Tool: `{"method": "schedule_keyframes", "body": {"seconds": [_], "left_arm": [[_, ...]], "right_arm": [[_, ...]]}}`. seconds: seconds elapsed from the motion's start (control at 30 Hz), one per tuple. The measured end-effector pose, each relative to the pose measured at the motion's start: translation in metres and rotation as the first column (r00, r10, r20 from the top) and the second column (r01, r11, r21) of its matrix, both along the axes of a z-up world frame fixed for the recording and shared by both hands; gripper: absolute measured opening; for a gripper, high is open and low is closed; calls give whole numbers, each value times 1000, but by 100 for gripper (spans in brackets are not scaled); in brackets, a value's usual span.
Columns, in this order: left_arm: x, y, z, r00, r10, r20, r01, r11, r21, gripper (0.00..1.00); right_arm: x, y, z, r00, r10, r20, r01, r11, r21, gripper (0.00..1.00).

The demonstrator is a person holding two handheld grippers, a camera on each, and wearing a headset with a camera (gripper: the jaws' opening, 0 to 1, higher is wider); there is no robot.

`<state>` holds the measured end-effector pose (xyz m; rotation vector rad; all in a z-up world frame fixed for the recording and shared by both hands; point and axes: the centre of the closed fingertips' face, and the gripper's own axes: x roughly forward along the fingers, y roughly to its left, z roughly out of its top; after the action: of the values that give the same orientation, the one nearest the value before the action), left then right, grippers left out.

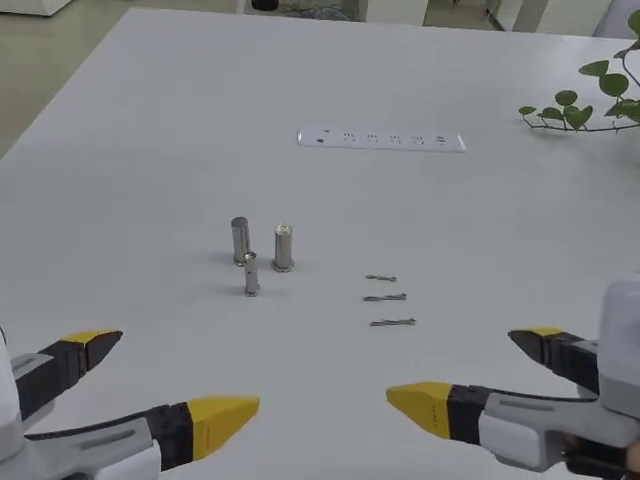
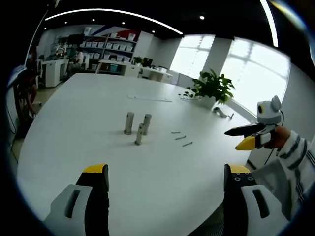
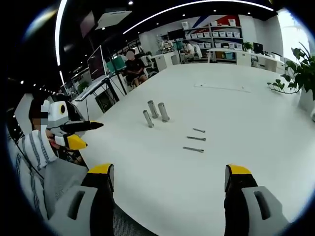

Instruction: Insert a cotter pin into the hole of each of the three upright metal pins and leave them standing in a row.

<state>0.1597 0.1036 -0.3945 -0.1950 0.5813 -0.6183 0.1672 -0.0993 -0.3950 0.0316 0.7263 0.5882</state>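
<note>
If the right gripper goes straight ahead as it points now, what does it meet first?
Likely the nearest metal pin, near the right gripper view's centre; cotter pins lie to the right. Depth unclear.

open-plan office — long white table [image 1: 150, 150], desks with monitors [image 3: 96, 64], shelves of boxes [image 2: 106, 46], potted plant [image 2: 211, 88]

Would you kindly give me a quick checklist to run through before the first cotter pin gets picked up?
1. Left gripper open, empty: ok.
2. Right gripper open, empty: ok.
3. Three metal pins upright: ok.
4. Metal pins in a row: not ok, they stand in a triangle.
5. Three cotter pins lying apart, unobstructed: ok.
6. Which way the holes face: cannot tell, too small.
</note>
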Motion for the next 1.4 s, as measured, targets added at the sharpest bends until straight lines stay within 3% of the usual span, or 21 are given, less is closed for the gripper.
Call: {"method": "schedule_keyframes", "body": {"seconds": [0.37, 0.5, 0.77, 0.87, 0.93, 1.03, 1.13, 1.17, 1.2, 1.4], "left_arm": [[3, 2, -8, 999, 5, -42, -3, 999, 47, 95], [6, 4, -7, 1000, 18, -14, -17, 997, 80, 98], [7, 10, -5, 1000, 27, 1, -27, 993, 112, 98], [8, 18, -7, 999, 37, 6, -37, 985, 170, 99], [6, 16, -6, 1000, 22, 10, -23, 987, 159, 99], [6, 16, -2, 999, 34, 15, -36, 994, 108, 99], [6, 17, -1, 999, 41, 24, -43, 993, 109, 98], [7, 18, 0, 999, 39, 33, -43, 993, 113, 98], [7, 16, 3, 998, 22, 62, -29, 993, 116, 97], [8, 16, 3, 998, 13, 64, -21, 991, 129, 92]], "right_arm": [[2, 5, -1, 1000, 10, 8, -10, 1000, 19, 91], [2, 4, -2, 1000, 18, 7, -18, 1000, 19, 91], [4, 4, 4, 999, 26, 21, -27, 999, 18, 91], [4, 4, 7, 999, 28, 26, -29, 999, 16, 91], [3, 3, 9, 999, 29, 28, -29, 999, 13, 91], [2, 2, 12, 999, 25, 34, -26, 999, 19, 90], [1, 0, 15, 998, 27, 48, -27, 999, 17, 90], [1, 0, 15, 998, 28, 52, -28, 1000, 12, 90], [0, -2, 15, 998, 32, 55, -32, 999, 2, 90], [-1, -7, 17, 998, 31, 60, -30, 1000, -3, 90]]}}
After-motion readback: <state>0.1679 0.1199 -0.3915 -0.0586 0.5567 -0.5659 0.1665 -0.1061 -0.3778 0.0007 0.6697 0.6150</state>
